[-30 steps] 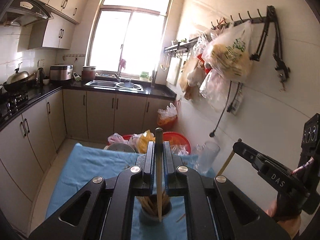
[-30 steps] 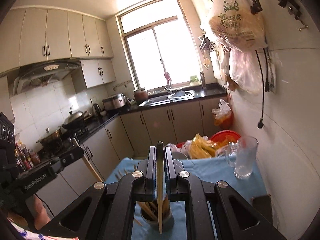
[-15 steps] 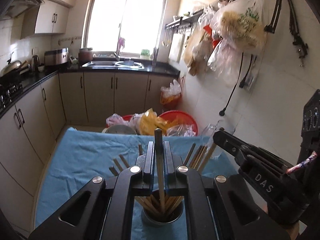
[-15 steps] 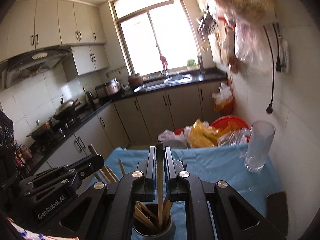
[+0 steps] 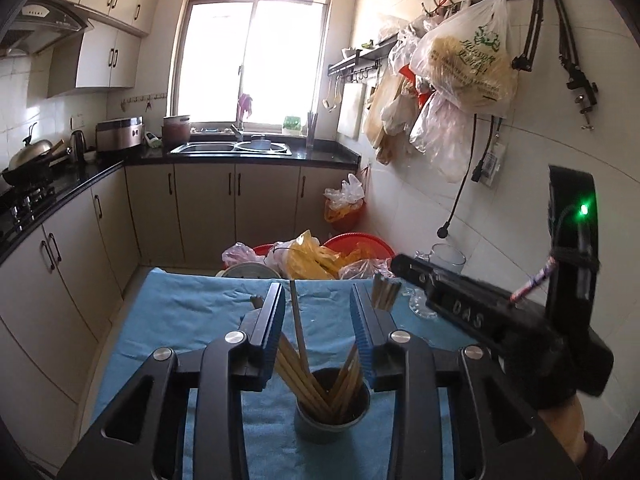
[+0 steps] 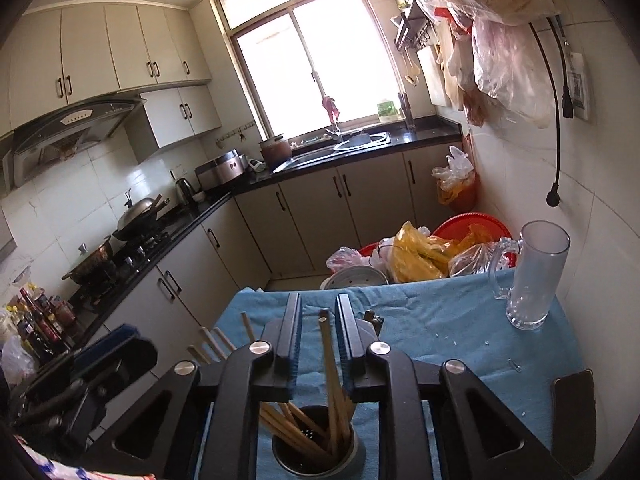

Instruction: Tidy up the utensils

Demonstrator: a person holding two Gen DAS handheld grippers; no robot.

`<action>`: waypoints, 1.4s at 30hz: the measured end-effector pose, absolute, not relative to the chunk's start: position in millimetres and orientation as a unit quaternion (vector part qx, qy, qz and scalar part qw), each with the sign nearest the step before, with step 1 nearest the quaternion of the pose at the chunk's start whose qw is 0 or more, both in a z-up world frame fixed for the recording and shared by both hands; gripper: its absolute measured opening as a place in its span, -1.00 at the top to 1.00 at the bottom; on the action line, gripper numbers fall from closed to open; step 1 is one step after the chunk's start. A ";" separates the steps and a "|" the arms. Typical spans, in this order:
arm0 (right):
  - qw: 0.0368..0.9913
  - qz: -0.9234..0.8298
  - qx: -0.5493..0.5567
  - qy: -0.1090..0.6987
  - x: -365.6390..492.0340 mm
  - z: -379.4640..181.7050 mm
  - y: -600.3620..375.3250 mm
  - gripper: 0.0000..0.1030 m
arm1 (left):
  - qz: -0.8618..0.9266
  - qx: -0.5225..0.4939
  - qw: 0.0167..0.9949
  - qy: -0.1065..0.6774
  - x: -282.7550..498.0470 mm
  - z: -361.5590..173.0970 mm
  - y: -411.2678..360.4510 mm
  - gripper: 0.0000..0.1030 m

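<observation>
- Since the earlier frame, both jaws have just been opening, releasing a chopstick each into the holder.
- Left wrist: left gripper (image 5: 318, 312) parted, gripping nothing; one holder (image 5: 332, 408) of chopsticks (image 5: 298, 330) on blue cloth (image 5: 192, 316).
- Right wrist: right gripper (image 6: 318, 322) slightly parted, pads clear of the chopstick; one glass mug (image 6: 534, 276); kitchen counters (image 6: 420, 136) beyond.

Dark slab (image 6: 573, 410) at table edge, perhaps a phone.

Pale wooden chopsticks (image 5: 298, 330) stand matt in a dull metal holder (image 6: 316, 458). The blue tablecloth (image 6: 436, 328) looks soft and wrinkled. Clear glass mug (image 6: 534, 276), smooth and shiny. The black countertop (image 5: 260, 156) gleams glossy.
</observation>
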State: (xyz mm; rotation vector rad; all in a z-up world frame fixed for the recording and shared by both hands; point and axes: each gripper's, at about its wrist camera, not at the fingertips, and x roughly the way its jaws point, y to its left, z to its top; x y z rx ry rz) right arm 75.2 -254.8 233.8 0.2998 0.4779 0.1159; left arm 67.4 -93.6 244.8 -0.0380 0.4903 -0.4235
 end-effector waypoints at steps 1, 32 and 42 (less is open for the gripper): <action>0.959 0.058 0.148 0.234 71.7 235.7 -254.8 0.62 | -0.209 -0.018 0.948 0.240 63.8 244.6 -92.4 0.34; 0.929 -0.032 0.147 0.339 -99.5 95.5 -268.2 -0.14 | -0.116 0.043 0.945 0.303 -70.3 131.6 -73.9 -0.62; 0.925 -0.052 0.130 0.353 -118.3 78.4 -264.0 -0.23 | -0.115 0.047 0.930 0.347 -75.4 103.6 -79.1 -0.64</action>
